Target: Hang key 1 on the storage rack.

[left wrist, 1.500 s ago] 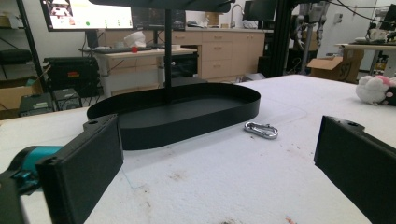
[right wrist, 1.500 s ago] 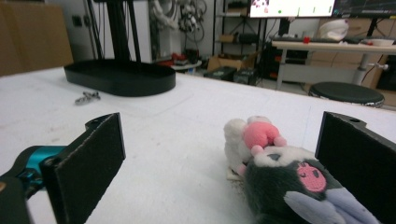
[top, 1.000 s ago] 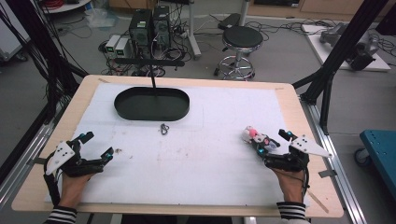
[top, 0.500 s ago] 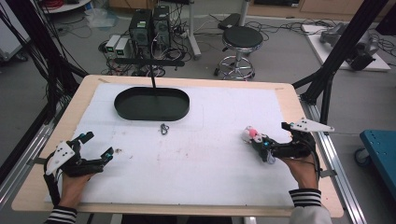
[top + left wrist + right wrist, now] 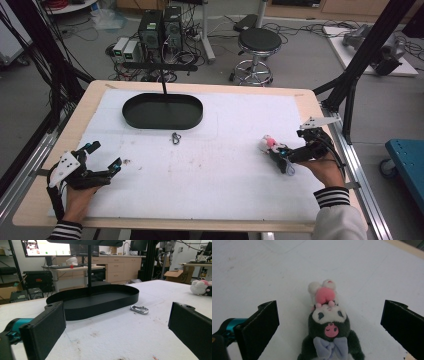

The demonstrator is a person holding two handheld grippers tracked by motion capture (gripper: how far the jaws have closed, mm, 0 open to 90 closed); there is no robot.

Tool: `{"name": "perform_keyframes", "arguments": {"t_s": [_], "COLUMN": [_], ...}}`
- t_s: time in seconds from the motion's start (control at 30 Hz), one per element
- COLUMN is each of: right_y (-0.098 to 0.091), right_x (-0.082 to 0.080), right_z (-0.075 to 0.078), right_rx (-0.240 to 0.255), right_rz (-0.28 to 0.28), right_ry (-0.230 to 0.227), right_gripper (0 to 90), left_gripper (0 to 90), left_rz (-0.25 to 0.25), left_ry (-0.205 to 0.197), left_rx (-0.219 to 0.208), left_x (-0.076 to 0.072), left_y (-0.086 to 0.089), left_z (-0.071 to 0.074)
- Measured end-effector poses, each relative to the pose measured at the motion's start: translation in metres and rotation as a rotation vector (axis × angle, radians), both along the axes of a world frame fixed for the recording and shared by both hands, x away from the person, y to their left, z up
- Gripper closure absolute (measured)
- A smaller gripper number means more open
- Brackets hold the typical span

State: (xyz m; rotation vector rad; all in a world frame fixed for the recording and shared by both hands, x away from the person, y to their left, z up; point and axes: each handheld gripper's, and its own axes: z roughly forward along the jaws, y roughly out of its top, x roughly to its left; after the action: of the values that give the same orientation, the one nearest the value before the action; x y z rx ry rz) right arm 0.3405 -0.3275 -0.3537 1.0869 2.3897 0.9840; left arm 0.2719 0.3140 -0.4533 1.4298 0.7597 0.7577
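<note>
A small plush toy with a dark body, white face, pink top and lilac bow lies on the white mat at the right. My right gripper is open around it. In the right gripper view the plush toy lies between the wide-apart jaws of the right gripper, touching neither. My left gripper rests open near the front left edge, holding nothing. In the left gripper view, past the left gripper, I see a silver carabiner, a black oval tray and the plush toy far right.
The black oval tray sits at the back of the table, with a black post rising over it. The carabiner lies just in front of it. A white mat covers the wooden table.
My right gripper has moved forward and left, closing in on the plush toy so its jaws now flank it. The left gripper, tray and carabiner have not moved.
</note>
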Motion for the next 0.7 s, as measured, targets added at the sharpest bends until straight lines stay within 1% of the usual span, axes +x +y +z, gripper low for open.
{"name": "perform_keyframes", "arguments": {"t_s": [0.07, 0.17, 0.23, 0.3, 0.5, 0.7], "right_y": [0.001, 0.000, 0.000, 0.000, 0.003, 0.006], "right_x": [0.004, 0.011, 0.014, 0.017, 0.024, 0.030], "right_z": [-0.001, -0.003, -0.006, -0.008, -0.014, -0.022], "right_rx": [-0.027, -0.045, -0.045, -0.060, -0.085, -0.145], "right_rz": [0.005, 0.010, 0.004, -0.005, 0.002, 0.002], "right_ry": [0.027, 0.057, 0.068, 0.083, 0.127, 0.171], "right_gripper": [0.8, 0.8, 0.8, 0.8, 0.8, 0.8], "left_gripper": [1.7, 1.7, 1.7, 1.7, 1.7, 1.7], "left_rz": [0.000, 0.001, 0.000, 0.000, 0.000, 0.001], "left_ry": [0.000, 0.000, 0.001, 0.000, 0.000, 0.001], "left_rx": [0.000, 0.001, 0.000, 0.002, 0.000, 0.000], "left_x": [0.000, 0.000, 0.000, 0.000, 0.000, 0.000], "left_y": [0.000, 0.000, 0.000, 0.000, 0.000, 0.000], "left_z": [0.000, 0.000, 0.000, 0.000, 0.000, 0.000]}}
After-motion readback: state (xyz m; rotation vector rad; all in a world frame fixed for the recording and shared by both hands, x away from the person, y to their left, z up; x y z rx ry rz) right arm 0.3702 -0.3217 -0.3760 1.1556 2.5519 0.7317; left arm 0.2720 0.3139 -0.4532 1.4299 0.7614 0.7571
